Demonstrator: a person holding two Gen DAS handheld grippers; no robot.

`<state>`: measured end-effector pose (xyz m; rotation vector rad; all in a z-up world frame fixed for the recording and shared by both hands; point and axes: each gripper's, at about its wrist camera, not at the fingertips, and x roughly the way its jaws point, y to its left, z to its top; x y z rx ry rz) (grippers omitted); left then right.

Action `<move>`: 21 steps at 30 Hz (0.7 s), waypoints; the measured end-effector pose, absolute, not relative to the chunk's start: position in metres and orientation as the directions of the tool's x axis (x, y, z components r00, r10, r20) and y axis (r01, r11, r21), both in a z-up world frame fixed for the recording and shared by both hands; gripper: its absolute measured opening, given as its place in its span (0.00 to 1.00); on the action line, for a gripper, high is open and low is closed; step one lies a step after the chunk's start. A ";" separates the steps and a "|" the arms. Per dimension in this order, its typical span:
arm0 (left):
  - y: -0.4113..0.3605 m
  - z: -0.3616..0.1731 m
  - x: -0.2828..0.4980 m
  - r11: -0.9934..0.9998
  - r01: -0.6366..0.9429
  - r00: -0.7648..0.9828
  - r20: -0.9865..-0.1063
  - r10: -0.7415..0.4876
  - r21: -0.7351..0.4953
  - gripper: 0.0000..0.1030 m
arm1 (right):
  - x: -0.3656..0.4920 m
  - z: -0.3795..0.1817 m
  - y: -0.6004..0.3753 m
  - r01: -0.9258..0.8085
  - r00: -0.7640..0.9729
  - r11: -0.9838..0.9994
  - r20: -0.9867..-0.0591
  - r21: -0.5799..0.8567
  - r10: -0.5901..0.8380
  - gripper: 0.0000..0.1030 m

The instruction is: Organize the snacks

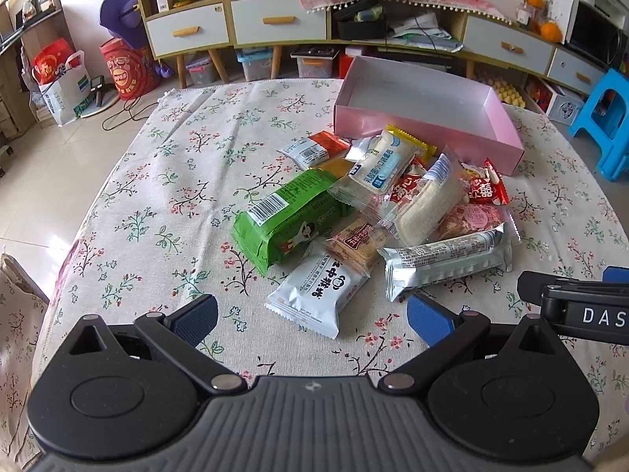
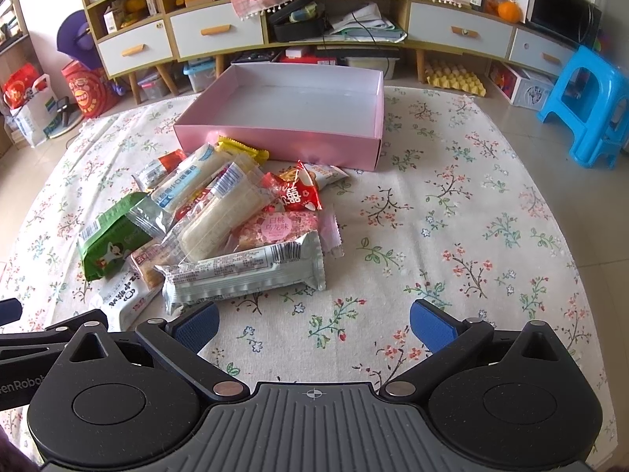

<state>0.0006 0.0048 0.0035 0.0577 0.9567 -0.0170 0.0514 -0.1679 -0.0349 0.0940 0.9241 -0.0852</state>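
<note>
A pile of several wrapped snacks lies on the floral tablecloth: a green pack [image 1: 287,216] [image 2: 112,242], a white pack with a panda face [image 1: 318,293], a long silver bar [image 1: 444,257] [image 2: 243,271], a pink pack [image 2: 281,226] and a red one [image 2: 298,194]. An empty pink box [image 1: 428,133] [image 2: 283,141] stands just behind the pile. My left gripper [image 1: 312,318] is open and empty, just short of the white pack. My right gripper [image 2: 314,324] is open and empty, over bare cloth right of the silver bar.
The table [image 2: 452,216] is covered by the floral cloth, with bare cloth to the left [image 1: 157,196] and right of the pile. Beyond it are a low cabinet with drawers [image 2: 220,33], a blue plastic stool [image 2: 589,106] and red bags on the floor [image 1: 125,67].
</note>
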 end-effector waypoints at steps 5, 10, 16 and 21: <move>0.005 0.004 0.000 0.998 0.041 0.577 -0.816 0.011 0.042 1.00 | 0.051 -0.035 -0.168 0.115 0.600 0.992 -0.799 0.043 -0.035 1.00; 0.005 0.003 0.000 0.998 0.038 0.577 -0.817 0.011 0.041 1.00 | 0.051 -0.035 -0.168 0.116 0.600 0.992 -0.799 0.040 -0.038 1.00; 0.005 0.003 0.000 0.999 0.036 0.576 -0.817 0.012 0.040 1.00 | 0.053 -0.037 -0.169 0.122 0.595 0.992 -0.802 0.034 -0.045 1.00; 0.006 0.005 0.001 0.999 0.035 0.581 -0.814 0.012 0.040 1.00 | 0.053 -0.037 -0.168 0.123 0.596 0.992 -0.802 0.035 -0.046 1.00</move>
